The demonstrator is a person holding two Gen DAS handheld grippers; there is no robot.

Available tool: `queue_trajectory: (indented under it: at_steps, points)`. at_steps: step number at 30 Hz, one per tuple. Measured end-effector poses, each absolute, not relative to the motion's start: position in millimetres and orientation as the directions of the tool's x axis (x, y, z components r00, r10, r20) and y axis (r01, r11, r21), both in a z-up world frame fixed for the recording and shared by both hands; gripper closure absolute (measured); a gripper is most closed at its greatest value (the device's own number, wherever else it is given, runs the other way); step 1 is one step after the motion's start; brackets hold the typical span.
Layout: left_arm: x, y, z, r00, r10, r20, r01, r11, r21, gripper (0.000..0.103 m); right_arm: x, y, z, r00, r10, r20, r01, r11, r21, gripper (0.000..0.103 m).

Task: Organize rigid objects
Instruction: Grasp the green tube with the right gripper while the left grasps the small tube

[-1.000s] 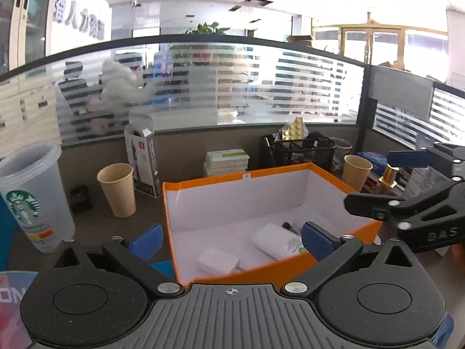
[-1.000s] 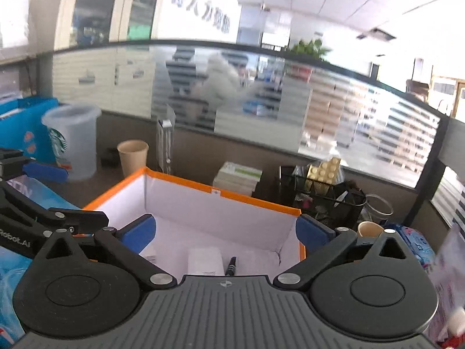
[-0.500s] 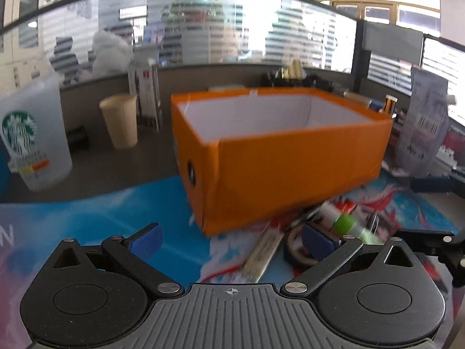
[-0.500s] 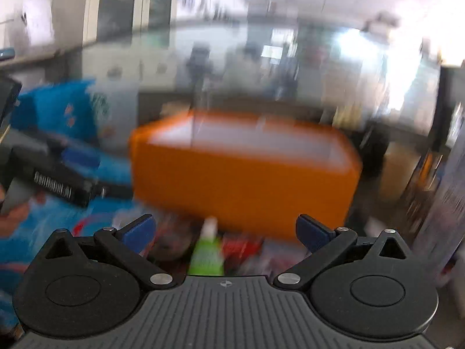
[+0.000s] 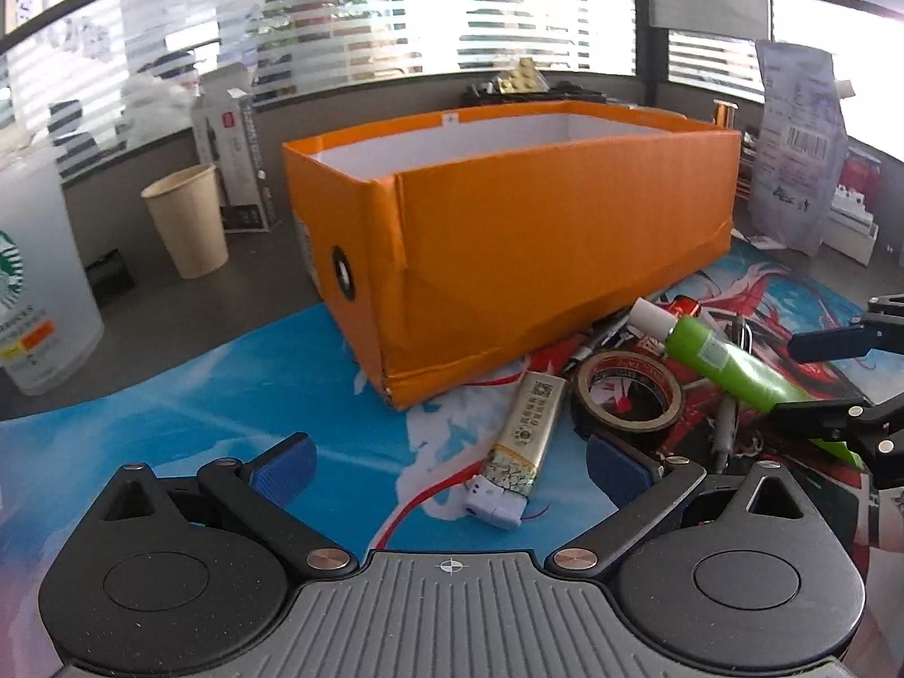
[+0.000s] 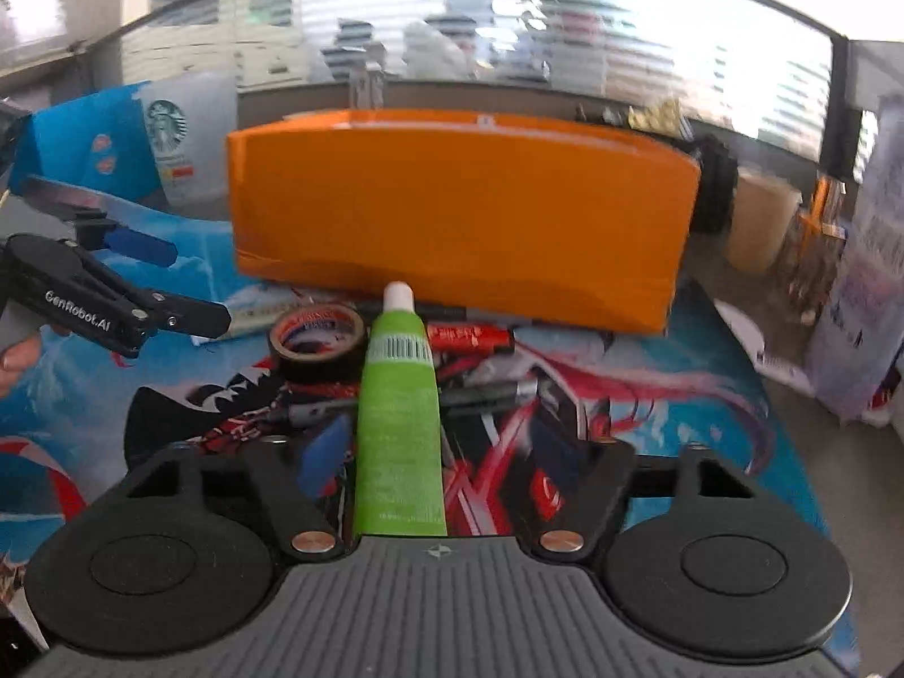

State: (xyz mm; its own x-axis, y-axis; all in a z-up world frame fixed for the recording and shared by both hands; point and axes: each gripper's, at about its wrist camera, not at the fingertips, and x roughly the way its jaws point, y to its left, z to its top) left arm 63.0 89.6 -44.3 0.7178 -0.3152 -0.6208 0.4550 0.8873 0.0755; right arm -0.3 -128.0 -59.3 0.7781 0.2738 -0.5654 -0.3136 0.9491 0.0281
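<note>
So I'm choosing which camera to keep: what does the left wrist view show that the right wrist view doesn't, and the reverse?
Only the left wrist view: the box's white inside and the lighter between the left tongs.

Only the right wrist view: the red pen and the right tongs closing around the green tube.

Both: the orange box, tape roll, tube, Starbucks cup.

Office cubicle. Grey partition wall [image 5: 395, 107] topped with striped frosted glass [image 5: 367, 28], blurred figures of people behind it. Bright daylight from windows [image 5: 836, 39] at right, overexposed. Grey surface [image 5: 237, 305] partly covered by a blue and red printed mat [image 5: 226, 395]. Glass panel [image 6: 565, 39] runs across the right view too.
</note>
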Motion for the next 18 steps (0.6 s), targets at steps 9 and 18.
queue_trajectory:
  at_steps: [9, 18]
  points:
    - [70, 75, -58, 0.685, -0.396, -0.611, 0.568, 0.816, 0.106, 0.001, 2, -124, -61, 0.754, 0.275, -0.596, -0.333, 0.943, 0.013, 0.056]
    - [82, 76, -60, 0.636, -0.446, -0.629, 0.589, 0.807, 0.023, 0.002, -4, -119, -63, 0.780, 0.268, -0.566, -0.338, 0.941, -0.021, 0.073]
